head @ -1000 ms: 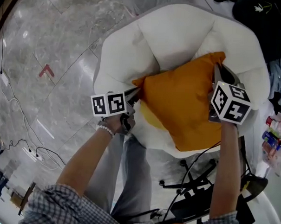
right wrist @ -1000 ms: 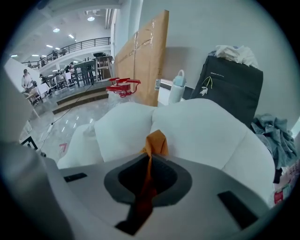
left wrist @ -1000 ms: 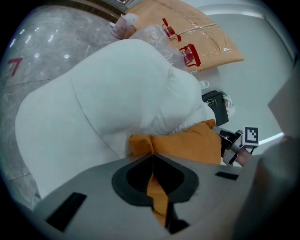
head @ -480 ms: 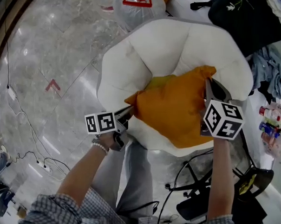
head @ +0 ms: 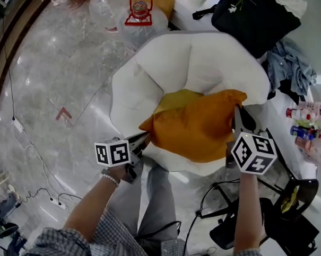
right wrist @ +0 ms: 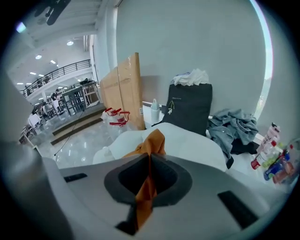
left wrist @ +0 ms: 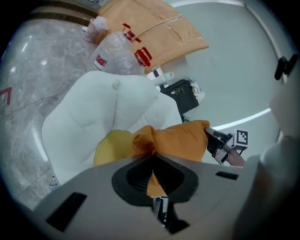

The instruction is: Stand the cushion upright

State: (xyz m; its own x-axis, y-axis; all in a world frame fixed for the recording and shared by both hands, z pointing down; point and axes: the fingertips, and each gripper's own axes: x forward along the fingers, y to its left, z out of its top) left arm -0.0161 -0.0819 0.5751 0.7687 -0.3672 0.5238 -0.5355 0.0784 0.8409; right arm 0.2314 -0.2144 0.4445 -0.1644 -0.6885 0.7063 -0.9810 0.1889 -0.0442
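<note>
Here the left gripper pinches the orange cushion's left corner, and the right gripper pinches its right edge. The cushion spans between them over the white armchair's seat, a yellow cushion just behind.

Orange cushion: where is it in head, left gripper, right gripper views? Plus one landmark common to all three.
Head view: orange cushion at centre on the white armchair, left tool and right tool gripping opposite ends.
Left gripper view: orange cushion at centre, just above the jaws.
Right gripper view: orange cushion as a narrow fold at centre, between the jaws.
Shared landmark: black bag beyond the white armchair.
</note>
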